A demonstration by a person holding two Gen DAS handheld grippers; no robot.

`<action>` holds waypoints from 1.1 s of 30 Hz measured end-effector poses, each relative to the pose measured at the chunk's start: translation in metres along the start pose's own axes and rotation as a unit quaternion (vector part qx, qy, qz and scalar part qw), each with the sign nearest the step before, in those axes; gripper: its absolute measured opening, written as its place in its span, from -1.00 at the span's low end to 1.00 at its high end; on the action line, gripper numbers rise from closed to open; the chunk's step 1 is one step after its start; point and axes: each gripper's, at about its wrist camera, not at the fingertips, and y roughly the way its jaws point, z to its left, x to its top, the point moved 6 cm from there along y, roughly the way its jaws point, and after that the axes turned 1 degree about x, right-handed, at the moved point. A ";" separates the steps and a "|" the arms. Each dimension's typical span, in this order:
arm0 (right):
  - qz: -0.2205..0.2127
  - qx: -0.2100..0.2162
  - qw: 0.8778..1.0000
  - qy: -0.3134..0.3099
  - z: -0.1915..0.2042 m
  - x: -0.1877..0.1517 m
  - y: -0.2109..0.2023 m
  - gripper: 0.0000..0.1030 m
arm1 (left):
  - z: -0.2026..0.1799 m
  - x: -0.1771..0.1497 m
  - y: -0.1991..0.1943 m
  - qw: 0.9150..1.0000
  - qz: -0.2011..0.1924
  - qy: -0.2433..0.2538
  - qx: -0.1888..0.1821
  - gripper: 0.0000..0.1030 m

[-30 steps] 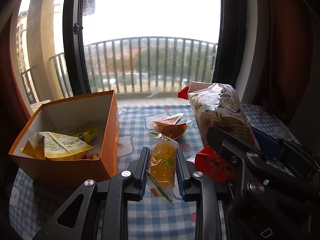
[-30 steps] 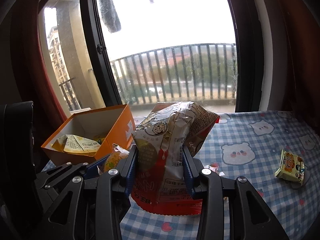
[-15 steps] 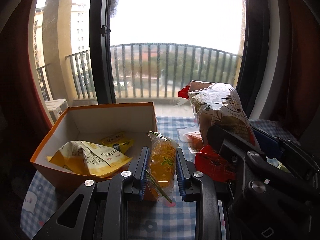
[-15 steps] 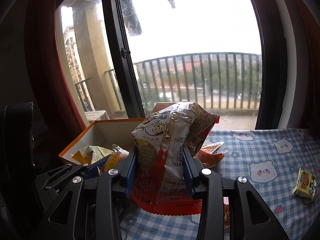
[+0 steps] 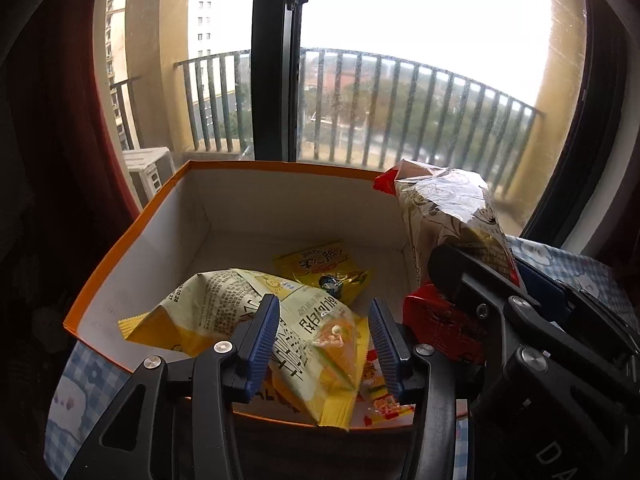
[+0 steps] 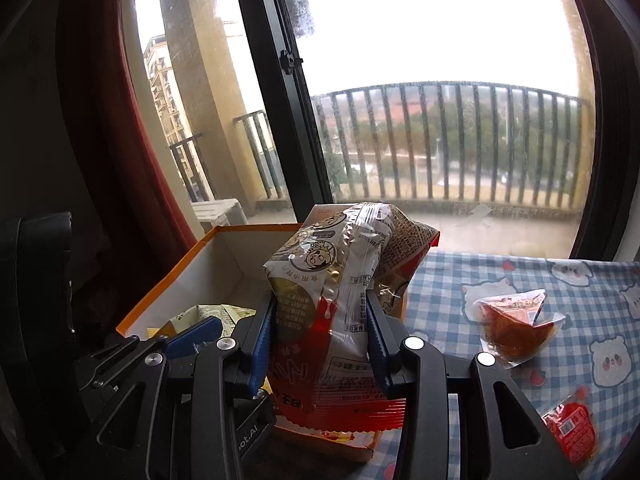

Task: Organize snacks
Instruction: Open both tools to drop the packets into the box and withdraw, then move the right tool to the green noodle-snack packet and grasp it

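Snacks going into the orange box [image 5: 120, 264]

The right gripper [image 6: 320, 340] squeezes the big snack bag [image 6: 340, 292] by the box. The left gripper [image 5: 324, 344] has just been opening; the small orange packet [image 5: 340, 356] lies loose inside.

Table check from my end

I've got a blue checked tablecloth with bear prints [image 6: 532, 280]; on it sits the orange box [image 5: 132, 248] at the window side, a clear-wrapped reddish snack [image 6: 514, 320] well to its right, and a small red packet [image 6: 572, 432] nearer me.
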 end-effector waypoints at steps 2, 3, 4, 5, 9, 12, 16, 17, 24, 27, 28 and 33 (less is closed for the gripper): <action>0.017 0.008 1.000 0.006 0.001 -0.004 0.012 -0.07 | 0.002 -0.001 0.004 1.000 0.004 0.006 0.008 0.23; 0.020 0.010 1.000 0.005 0.000 -0.004 0.014 0.19 | 0.001 -0.002 0.004 1.000 0.006 0.007 0.005 0.57; 0.016 0.009 1.000 0.003 0.000 -0.004 0.013 0.36 | -0.001 -0.002 0.003 1.000 0.005 0.005 -0.002 0.75; 0.005 -0.001 1.000 0.004 -0.002 -0.003 0.009 0.61 | -0.001 -0.001 0.000 1.000 0.000 0.000 -0.001 0.93; -0.012 -0.026 1.000 -0.002 -0.007 0.003 -0.009 0.83 | -0.010 0.002 -0.014 1.000 -0.009 0.002 0.004 0.99; -0.014 -0.026 1.000 0.002 -0.011 0.003 -0.024 0.83 | -0.017 0.000 -0.023 1.000 -0.016 0.006 0.000 0.99; -0.026 -0.036 0.999 0.000 -0.019 0.001 -0.046 0.84 | -0.036 -0.006 -0.039 1.000 -0.024 0.010 -0.013 0.99; -0.028 -0.038 0.999 0.000 -0.023 0.000 -0.054 0.84 | -0.042 -0.008 -0.043 0.999 -0.026 0.010 -0.019 0.99; -0.043 -0.067 0.997 0.001 -0.059 -0.009 -0.109 0.85 | -0.096 -0.024 -0.068 0.997 -0.034 0.024 -0.065 0.99; -0.050 -0.084 0.995 0.000 -0.078 -0.015 -0.131 0.89 | -0.120 -0.031 -0.075 0.995 -0.034 0.031 -0.084 0.99; -0.053 -0.090 0.995 0.000 -0.084 -0.016 -0.138 0.89 | -0.128 -0.034 -0.077 0.995 -0.034 0.033 -0.091 0.99; -0.060 -0.115 0.992 0.004 -0.115 -0.026 -0.168 0.94 | -0.165 -0.045 -0.083 0.993 -0.031 0.042 -0.110 0.99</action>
